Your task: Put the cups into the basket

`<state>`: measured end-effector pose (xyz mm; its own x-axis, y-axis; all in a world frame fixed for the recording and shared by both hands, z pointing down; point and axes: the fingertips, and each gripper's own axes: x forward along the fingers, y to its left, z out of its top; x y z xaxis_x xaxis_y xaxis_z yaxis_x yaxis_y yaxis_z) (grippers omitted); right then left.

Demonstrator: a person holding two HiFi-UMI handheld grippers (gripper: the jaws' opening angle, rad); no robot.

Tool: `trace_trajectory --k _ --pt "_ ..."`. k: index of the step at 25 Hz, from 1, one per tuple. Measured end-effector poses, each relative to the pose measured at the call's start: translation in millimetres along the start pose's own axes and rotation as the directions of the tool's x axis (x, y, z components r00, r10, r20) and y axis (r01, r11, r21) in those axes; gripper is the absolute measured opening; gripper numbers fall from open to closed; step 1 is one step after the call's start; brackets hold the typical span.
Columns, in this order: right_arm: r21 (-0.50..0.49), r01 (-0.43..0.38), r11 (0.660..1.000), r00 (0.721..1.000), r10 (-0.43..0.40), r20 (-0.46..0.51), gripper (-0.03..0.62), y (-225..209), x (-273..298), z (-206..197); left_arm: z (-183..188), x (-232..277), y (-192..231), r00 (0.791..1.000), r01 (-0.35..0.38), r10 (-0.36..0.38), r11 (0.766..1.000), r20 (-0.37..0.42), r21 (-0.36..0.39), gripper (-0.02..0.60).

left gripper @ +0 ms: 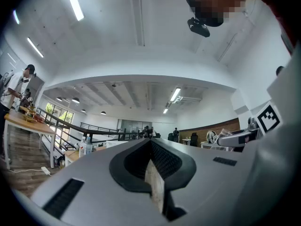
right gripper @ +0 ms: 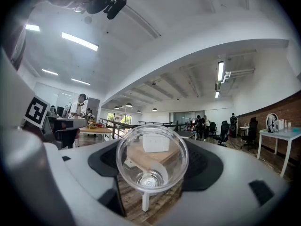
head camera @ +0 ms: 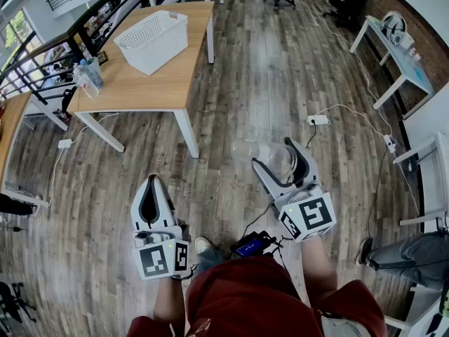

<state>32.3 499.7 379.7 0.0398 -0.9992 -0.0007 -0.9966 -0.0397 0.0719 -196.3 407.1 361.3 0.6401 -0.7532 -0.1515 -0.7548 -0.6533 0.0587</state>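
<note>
At the far left, some plastic bottles [head camera: 88, 77] stand on the near corner of the wooden surface [head camera: 144, 86]. A white basket [head camera: 153, 41] stands further back on the same surface, and I see nothing inside it. Nearer to the person, the left hand-held gripper [head camera: 150, 188] is over the wooden floor [head camera: 245, 83]. Its jaws are pressed together and nothing is between them. To the right, the right hand-held gripper [head camera: 276, 157] has its jaws wide apart, and they clamp a clear cup [right gripper: 151, 158] from both sides. The cup lies on its side in the air, with its mouth turned back toward the person. It is well apart from the basket. A white power strip [head camera: 318, 120] lies on the floor beyond it.
</note>
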Motion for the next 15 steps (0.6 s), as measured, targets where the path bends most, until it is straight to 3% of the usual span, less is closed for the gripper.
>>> trace_trajectory --k 15 --pt "0.021 -0.009 1.0 1.0 0.009 -0.001 0.359 -5.1 -7.3 -3.2 -5.0 -5.7 -11.4 1.0 0.001 -0.001 1.0 -0.023 0.001 0.0"
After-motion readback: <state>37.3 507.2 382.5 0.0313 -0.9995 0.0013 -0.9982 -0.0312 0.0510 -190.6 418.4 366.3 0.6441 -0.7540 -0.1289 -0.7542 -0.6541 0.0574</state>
